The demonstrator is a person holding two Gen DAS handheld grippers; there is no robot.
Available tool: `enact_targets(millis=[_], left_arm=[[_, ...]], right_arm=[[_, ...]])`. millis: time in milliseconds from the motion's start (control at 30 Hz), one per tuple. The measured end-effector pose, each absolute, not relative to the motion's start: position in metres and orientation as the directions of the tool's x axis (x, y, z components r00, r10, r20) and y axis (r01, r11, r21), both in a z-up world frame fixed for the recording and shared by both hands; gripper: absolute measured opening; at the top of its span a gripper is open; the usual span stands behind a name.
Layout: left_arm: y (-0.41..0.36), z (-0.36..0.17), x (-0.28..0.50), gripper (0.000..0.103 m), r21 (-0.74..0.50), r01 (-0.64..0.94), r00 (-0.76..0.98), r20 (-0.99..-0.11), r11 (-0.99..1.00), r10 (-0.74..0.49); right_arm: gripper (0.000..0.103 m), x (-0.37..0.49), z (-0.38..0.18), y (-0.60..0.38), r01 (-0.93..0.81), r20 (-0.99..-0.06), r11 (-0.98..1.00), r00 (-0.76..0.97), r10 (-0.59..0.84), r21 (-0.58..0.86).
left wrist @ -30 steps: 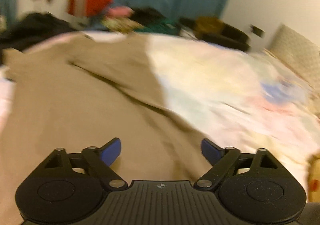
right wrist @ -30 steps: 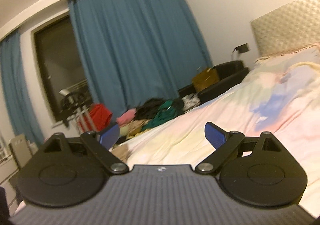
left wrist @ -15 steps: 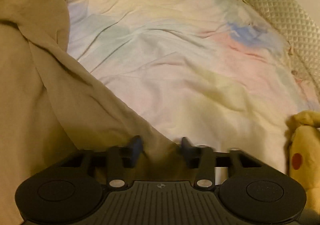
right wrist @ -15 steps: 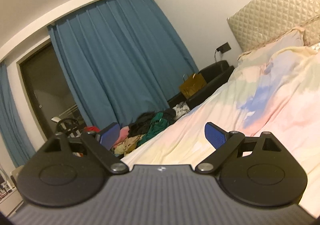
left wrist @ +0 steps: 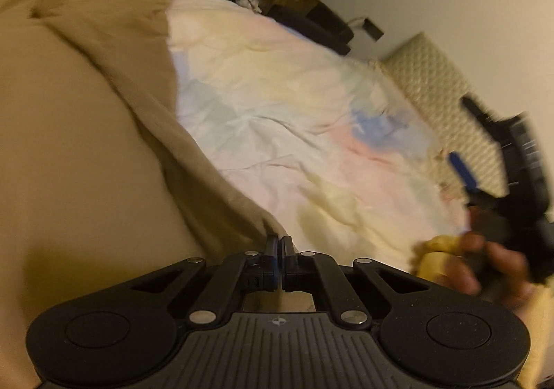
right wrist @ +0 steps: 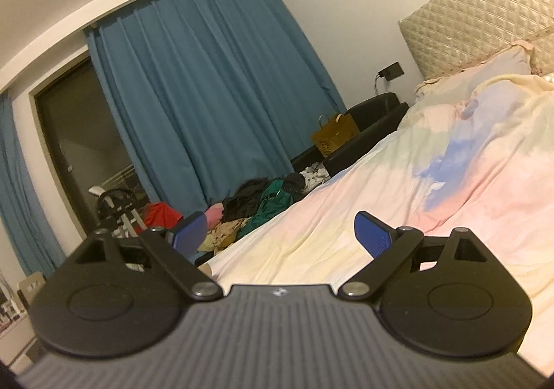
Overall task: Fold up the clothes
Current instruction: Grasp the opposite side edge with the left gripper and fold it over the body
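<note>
right gripper [left wrist: 491, 164] motion-blurred, tan garment [left wrist: 69, 146] cut off left

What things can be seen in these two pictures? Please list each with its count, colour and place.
Garment: one, tan, spread over the left part of the bed.
Bed cover: one, pastel pink, yellow and blue, over the bed.
Headboard: one, cream, quilted, at the bed's head.
Curtains: blue, on the far wall beside a dark window.
Clothes pile: one, mixed green, black, pink and red, beyond the bed.
Paper bag: one, brown, on dark furniture by the wall.
Yellow item: one, low right, blurred, cannot identify.
Hand: one, blurred, on the right gripper's handle.
Left gripper: black, jaws shut on the garment's edge.
Right gripper: black, blue pads, jaws open, empty.
</note>
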State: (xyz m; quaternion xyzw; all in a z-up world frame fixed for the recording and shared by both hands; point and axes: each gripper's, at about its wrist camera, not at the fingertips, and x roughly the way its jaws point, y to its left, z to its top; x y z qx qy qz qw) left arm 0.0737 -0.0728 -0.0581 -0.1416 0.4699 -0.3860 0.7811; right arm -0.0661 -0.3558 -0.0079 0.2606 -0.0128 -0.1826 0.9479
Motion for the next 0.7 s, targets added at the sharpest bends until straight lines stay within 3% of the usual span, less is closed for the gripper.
enact_targets(millis=[333,400,433,467,533,633,700], left_arm=[[0.039,-0.104,0.075,0.002,-0.655,0.238,0.306,-0.65,0.717,-0.696],[0.046,-0.116,0.079,0.006,-0.697,0.187,0.292,-0.634,0.692,-0.717],[0.049,-0.121,0.08,0.016,-0.713,0.164,0.286,-0.627,0.682,-0.724],[0.05,-0.124,0.081,0.036,-0.712,0.151,0.287,-0.633,0.686,-0.719],[0.051,-0.127,0.082,0.052,-0.721,0.14,0.293,-0.624,0.678,-0.724],[0.046,-0.132,0.085,0.06,-0.744,0.149,0.272,-0.602,0.651,-0.751],[0.038,-0.138,0.086,0.059,-0.734,0.157,0.247,-0.619,0.661,-0.746]], right_arm=[[0.093,-0.046,-0.005,-0.313,0.262,-0.14,0.868,0.965,-0.223,0.422],[0.093,-0.043,-0.004,-0.301,0.243,-0.151,0.887,0.968,-0.198,0.393],[0.093,-0.041,-0.004,-0.296,0.234,-0.157,0.895,0.97,-0.187,0.38],[0.093,-0.039,-0.004,-0.292,0.226,-0.165,0.902,0.97,-0.176,0.369],[0.093,-0.035,-0.005,-0.284,0.21,-0.182,0.913,0.971,-0.153,0.35],[0.093,-0.029,-0.007,-0.278,0.187,-0.212,0.921,0.97,-0.118,0.342],[0.093,-0.025,-0.009,-0.274,0.178,-0.232,0.926,0.967,-0.103,0.333]])
